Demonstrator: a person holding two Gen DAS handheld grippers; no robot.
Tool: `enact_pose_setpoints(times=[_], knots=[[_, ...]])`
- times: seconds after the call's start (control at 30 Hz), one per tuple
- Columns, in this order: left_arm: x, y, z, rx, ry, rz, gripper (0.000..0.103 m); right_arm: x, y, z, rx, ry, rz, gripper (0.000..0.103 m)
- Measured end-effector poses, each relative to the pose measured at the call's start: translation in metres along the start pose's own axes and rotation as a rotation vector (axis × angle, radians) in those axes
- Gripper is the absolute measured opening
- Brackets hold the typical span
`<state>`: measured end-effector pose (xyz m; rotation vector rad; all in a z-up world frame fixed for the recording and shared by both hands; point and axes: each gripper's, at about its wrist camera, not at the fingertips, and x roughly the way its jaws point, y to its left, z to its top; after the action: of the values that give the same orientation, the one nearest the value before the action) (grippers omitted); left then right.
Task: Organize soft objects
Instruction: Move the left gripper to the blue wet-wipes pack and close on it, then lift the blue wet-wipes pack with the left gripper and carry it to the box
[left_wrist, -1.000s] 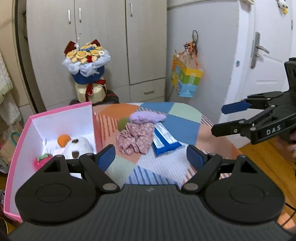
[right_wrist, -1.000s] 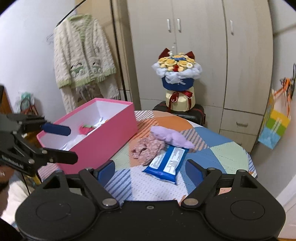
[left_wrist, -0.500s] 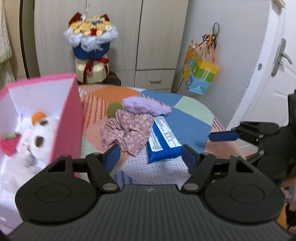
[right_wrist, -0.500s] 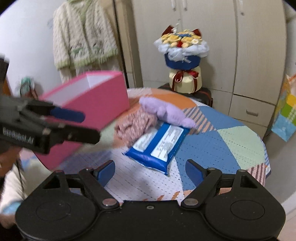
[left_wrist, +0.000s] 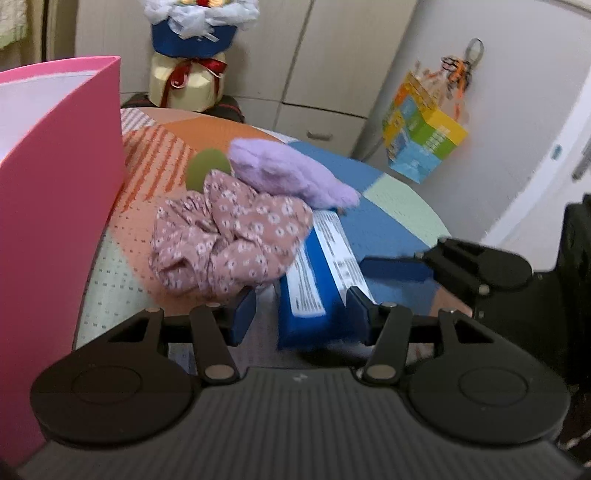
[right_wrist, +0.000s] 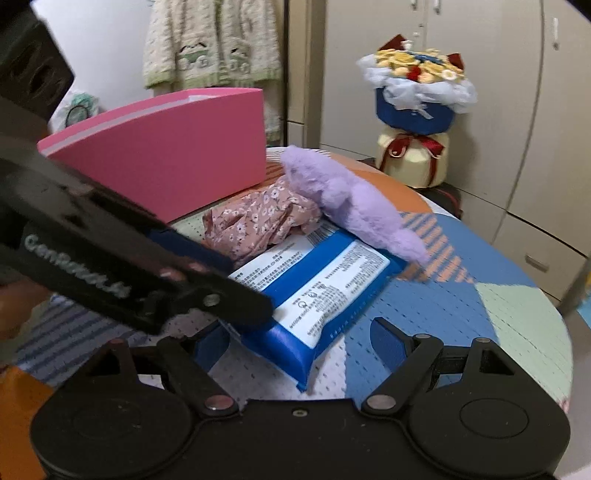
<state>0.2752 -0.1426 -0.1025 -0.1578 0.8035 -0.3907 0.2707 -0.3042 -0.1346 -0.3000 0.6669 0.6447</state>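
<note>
You are bringing both tools down from above the table to the pile itself, so the picking step is beginning while nothing has yet gone from this pile into the pink box (left_wrist: 62, 206) at the left. Your left gripper (left_wrist: 301, 314) is closing, its jaws straddling the near end of the blue wipes pack (left_wrist: 317, 284), and its right pad is just at the pack's edge; whether it is pressing yet I cannot tell. Your right gripper (right_wrist: 299, 347) is standing wide, framing the same pack's near corner and gripping nothing. Both are tilting down toward the tablecloth. The floral scrunchie (left_wrist: 225, 236) is lying just left of the pack, the purple plush (left_wrist: 288, 173) beyond it, overlapping the pack's far end.
</note>
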Motion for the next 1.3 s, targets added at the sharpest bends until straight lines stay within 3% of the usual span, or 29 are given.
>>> enact_pose_setpoints(times=[0.23, 0.27, 0.3, 0.47, 0.6, 0.83, 1.1, 1.3], knots=[[0.008, 0.003, 0.002, -0.042, -0.009, -0.008, 0.053, 0.01, 0.001, 0.004, 0.004, -0.013, 0.017, 0.088], [0.008, 0.003, 0.001, -0.044, -0.008, -0.014, 0.048, 0.01, 0.001, 0.004, 0.006, -0.013, 0.016, 0.088], [0.008, 0.003, 0.001, -0.045, -0.004, -0.022, 0.042, 0.009, 0.002, 0.003, 0.008, -0.015, 0.017, 0.087], [0.007, -0.002, -0.003, -0.035, -0.004, -0.013, 0.037, 0.006, 0.008, -0.001, 0.026, -0.035, 0.008, 0.077], [0.001, -0.005, -0.007, -0.034, 0.008, -0.031, 0.038, 0.0, 0.019, -0.004, 0.038, -0.043, -0.015, 0.069], [-0.014, -0.005, -0.014, -0.012, 0.081, -0.095, 0.041, -0.018, 0.047, -0.012, 0.042, -0.039, -0.062, 0.064], [-0.039, -0.01, -0.016, 0.017, 0.176, -0.12, 0.041, -0.038, 0.064, -0.002, 0.125, 0.066, -0.042, 0.064], [-0.071, -0.014, -0.02, 0.056, 0.159, -0.158, 0.041, -0.062, 0.077, 0.005, 0.152, 0.054, -0.044, 0.064]])
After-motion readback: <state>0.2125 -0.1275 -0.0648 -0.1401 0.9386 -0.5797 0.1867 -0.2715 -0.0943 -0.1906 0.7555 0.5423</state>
